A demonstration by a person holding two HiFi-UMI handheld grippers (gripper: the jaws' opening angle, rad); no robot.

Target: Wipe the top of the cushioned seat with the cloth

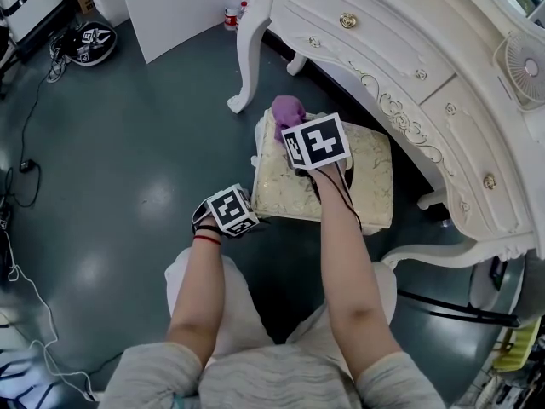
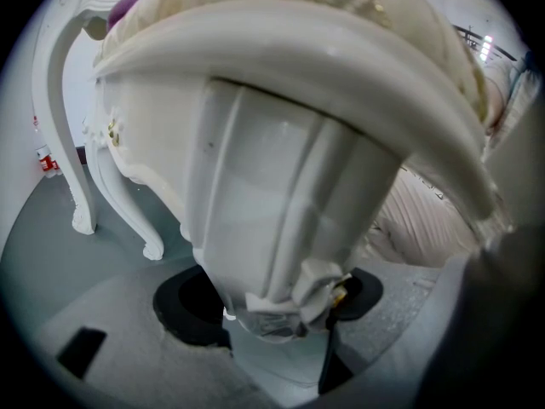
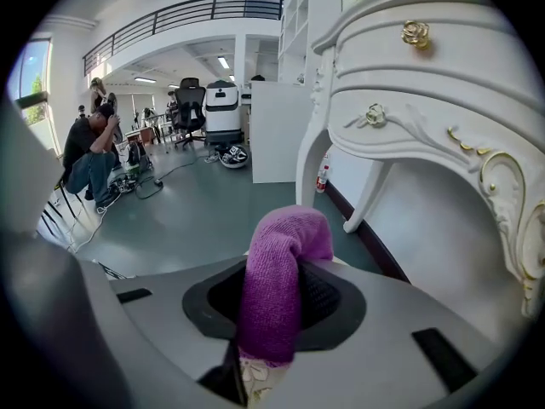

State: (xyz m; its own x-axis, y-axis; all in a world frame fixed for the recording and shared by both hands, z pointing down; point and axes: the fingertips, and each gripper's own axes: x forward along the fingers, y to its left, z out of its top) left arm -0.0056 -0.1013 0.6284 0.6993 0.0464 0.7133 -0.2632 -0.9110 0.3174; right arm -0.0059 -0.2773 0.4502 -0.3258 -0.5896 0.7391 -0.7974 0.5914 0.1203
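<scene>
The cream cushioned seat with gold floral fabric (image 1: 358, 177) stood on the dark grey floor (image 1: 128, 160). The white carved dressing table with gold knobs (image 1: 409, 66) hemmed it in on its far and right sides, and the table's curved leg (image 1: 247, 75) stood just beyond the seat's far left corner. To the left the floor lay open. Most of the cushion top, to the right of the cloth and nearer us, was bare.

We had the purple knitted cloth (image 3: 281, 254) at the far left edge of the seat top, clamped in the right gripper (image 3: 274, 303). Its length ran up out of the jaws and curled over at the tip. Our right forearm (image 1: 341, 228) stretched straight over the cushion. Our left forearm (image 1: 200, 288) reached to the near left corner, where the left gripper (image 2: 277, 301) was closed on the seat's white carved leg (image 2: 272, 186).
</scene>
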